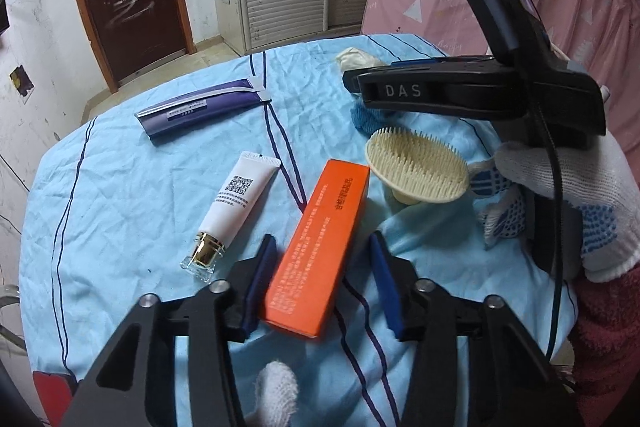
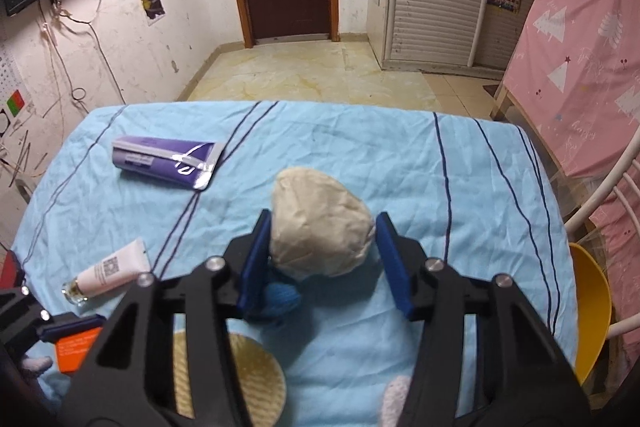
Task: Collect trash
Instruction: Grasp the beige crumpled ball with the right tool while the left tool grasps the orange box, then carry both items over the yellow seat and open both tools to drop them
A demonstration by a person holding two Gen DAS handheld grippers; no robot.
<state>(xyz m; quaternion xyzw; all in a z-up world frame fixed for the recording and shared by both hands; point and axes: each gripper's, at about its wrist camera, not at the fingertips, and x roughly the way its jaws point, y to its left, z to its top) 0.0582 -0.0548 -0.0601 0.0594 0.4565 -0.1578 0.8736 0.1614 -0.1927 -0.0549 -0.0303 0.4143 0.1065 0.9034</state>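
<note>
Left gripper [image 1: 322, 277]: I have its jaws spread around the near end of the long orange cardboard box [image 1: 320, 247], pads not touching it.
Right gripper [image 2: 320, 259]: I see its jaws spread either side of the crumpled cream paper wad [image 2: 320, 223], which sits on the striped light-blue tablecloth [image 2: 400, 155].
Nearby: white cosmetic tube with gold cap [image 1: 232, 207], purple foil pouch [image 1: 200, 111], cream bristled brush [image 1: 416, 167].

A long orange cardboard box [image 1: 320, 247] lies flat at lower centre of the left view; a crumpled cream-coloured wad [image 2: 320, 223] sits mid-frame in the right view.
</note>
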